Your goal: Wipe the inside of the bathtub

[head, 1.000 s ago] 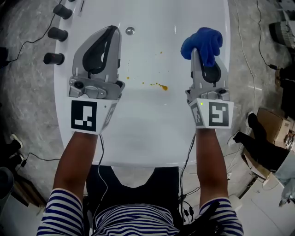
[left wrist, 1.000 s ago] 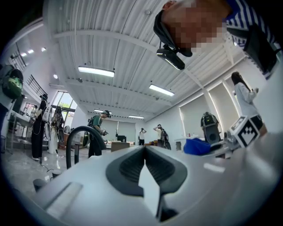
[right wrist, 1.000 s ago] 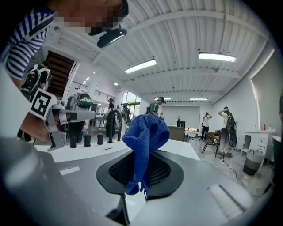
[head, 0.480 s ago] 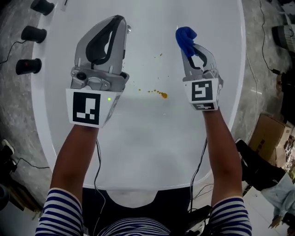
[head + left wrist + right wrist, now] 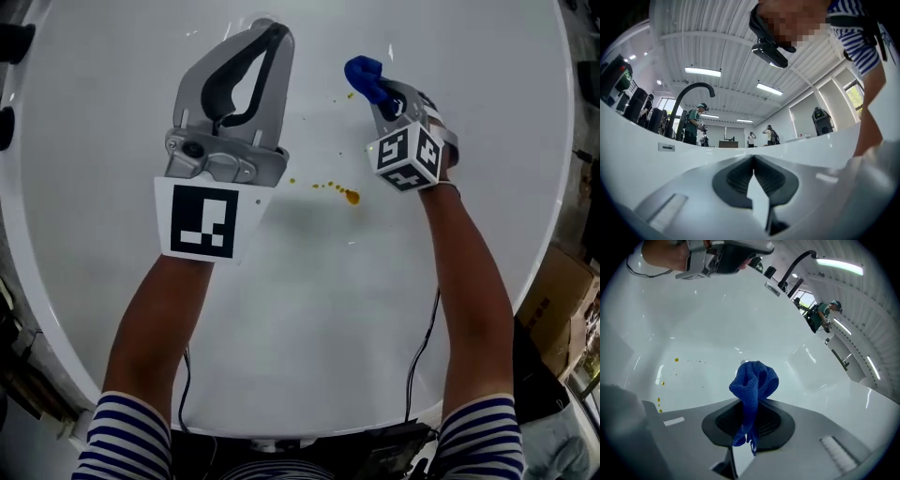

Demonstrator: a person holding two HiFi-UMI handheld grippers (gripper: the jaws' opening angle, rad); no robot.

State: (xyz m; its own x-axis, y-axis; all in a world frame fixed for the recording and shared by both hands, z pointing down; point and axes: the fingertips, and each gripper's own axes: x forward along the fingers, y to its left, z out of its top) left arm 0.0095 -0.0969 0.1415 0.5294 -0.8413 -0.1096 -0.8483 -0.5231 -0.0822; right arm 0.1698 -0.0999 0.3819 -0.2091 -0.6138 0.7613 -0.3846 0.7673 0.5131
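None of the orange spots (image 5: 349, 195) inside the bathtub (image 5: 309, 319) looked wiped yet, lying just left of the right gripper (image 5: 384, 94) clamped on a blue cloth (image 5: 362, 73), the left gripper (image 5: 265, 42) closed, empty.

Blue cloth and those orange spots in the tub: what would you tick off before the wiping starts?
1. Cloth gripped firmly: ok. The right gripper has its jaws shut on it, with a bunch sticking out in front.
2. Cloth touching the tub: cannot tell; neither view settles contact.
3. Spots located: ok. An orange trail lies between the two grippers, and one more spot sits beside the cloth.
4. Left gripper empty: ok. Its jaws are together with nothing between them.
5. Left gripper clear of the wiping path: ok. It sits to the left of the spots, not over them.
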